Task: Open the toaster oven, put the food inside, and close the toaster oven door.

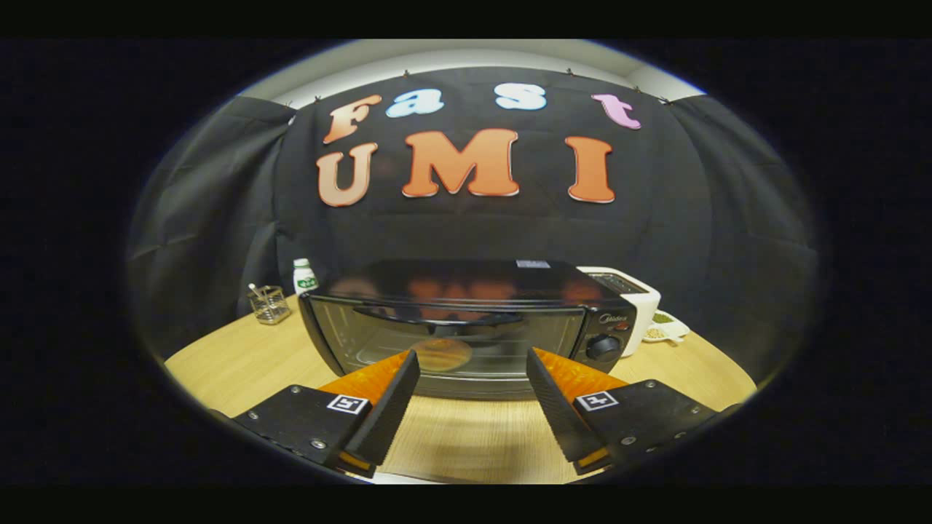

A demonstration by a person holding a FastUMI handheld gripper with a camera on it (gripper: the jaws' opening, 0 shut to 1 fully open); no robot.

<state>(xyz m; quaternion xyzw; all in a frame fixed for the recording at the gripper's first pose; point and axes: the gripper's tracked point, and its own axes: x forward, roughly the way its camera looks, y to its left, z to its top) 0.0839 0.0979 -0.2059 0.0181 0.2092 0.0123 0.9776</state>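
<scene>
A black toaster oven (466, 320) stands on the wooden table (240, 360), just ahead of my fingers. Its glass door (444, 342) is shut, with the handle (437, 316) running across its upper part. Behind the glass lies a round brown piece of food (443, 354) on the rack. The oven's control knob (603, 348) sits at its right end. My gripper (472, 364) is open, its fingers spread wide in front of the door with nothing between them and clear of the oven.
A white toaster (632, 291) stands right of the oven, with a small white dish (666, 327) beside it. Left of the oven are a white bottle with a green label (303, 276) and a clear glass holder (270, 303).
</scene>
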